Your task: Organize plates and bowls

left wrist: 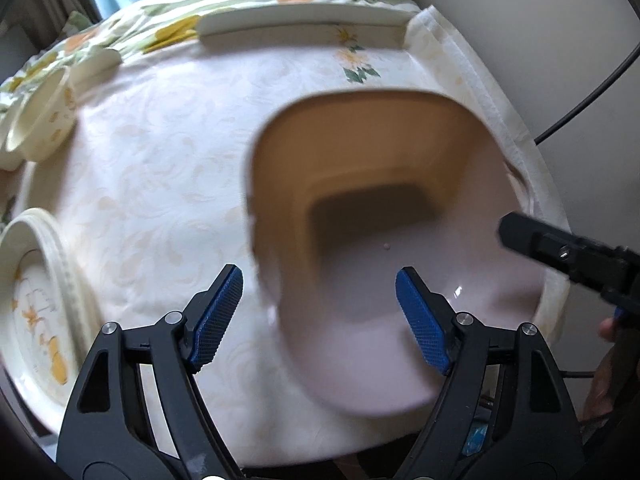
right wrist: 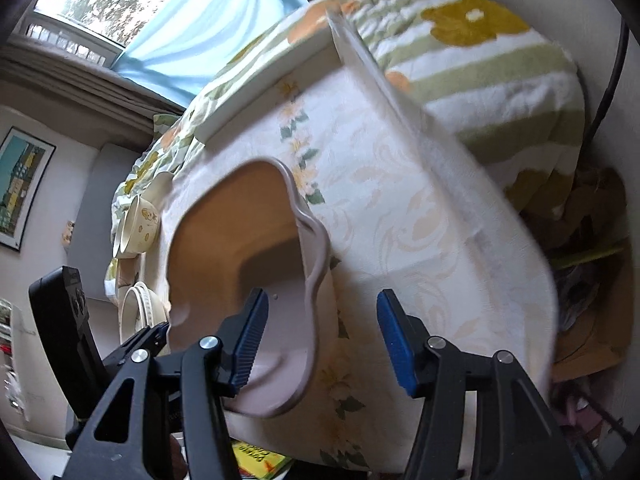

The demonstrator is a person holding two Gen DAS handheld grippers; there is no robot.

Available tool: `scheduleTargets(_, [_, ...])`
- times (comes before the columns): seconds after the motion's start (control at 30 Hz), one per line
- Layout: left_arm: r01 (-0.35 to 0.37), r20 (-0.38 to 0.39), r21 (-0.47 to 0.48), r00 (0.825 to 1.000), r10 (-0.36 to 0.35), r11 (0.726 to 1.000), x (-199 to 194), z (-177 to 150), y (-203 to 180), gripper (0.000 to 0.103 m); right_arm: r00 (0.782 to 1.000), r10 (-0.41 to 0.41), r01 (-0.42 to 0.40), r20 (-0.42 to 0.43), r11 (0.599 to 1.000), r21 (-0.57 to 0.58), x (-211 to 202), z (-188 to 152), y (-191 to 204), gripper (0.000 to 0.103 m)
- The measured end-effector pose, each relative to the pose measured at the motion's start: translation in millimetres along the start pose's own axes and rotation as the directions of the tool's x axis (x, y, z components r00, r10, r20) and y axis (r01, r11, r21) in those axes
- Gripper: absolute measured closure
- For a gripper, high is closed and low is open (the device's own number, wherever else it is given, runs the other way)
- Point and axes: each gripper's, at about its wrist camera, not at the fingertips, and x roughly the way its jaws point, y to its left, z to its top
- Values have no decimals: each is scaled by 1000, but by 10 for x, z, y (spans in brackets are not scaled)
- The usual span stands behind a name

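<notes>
A large pale pink square dish (left wrist: 472,240) with a wavy rim lies on the cream tablecloth (left wrist: 160,184), near the table's right edge. My left gripper (left wrist: 320,284) is open and straddles the dish's near left rim, its blue pads (left wrist: 218,316) clear of the rim. In the right wrist view, the dish (right wrist: 224,240) has its right rim between the fingers of my right gripper (right wrist: 322,300). That gripper is open too, and no pad presses on the rim. The right gripper's black body (left wrist: 568,252) reaches in over the dish's right side.
A stack of cream flowered plates (left wrist: 36,312) sits at the table's left edge, with cream bowls (left wrist: 40,116) beyond it. A flat white tray (left wrist: 304,20) lies at the far end. A green floral blanket (right wrist: 480,60) lies past the table, and a cable (left wrist: 592,96) hangs at right.
</notes>
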Motion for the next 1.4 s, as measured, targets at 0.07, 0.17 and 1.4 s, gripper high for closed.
scheduleTargets(0.07, [-11, 22, -9, 1000, 12, 1000, -195, -31, 26, 26, 999, -26, 27, 22, 998, -55, -169, 11, 97, 51])
scheduleTargets(0.17, [-41, 91, -30, 995, 43, 999, -647, -66, 90, 26, 998, -31, 38, 49, 989, -144, -403, 26, 297, 51])
scheduleTargets(1.4, [37, 36, -465, 999, -23, 885, -141, 908, 3578, 45, 974, -60, -39, -219, 906, -421, 2154, 968, 3177, 42])
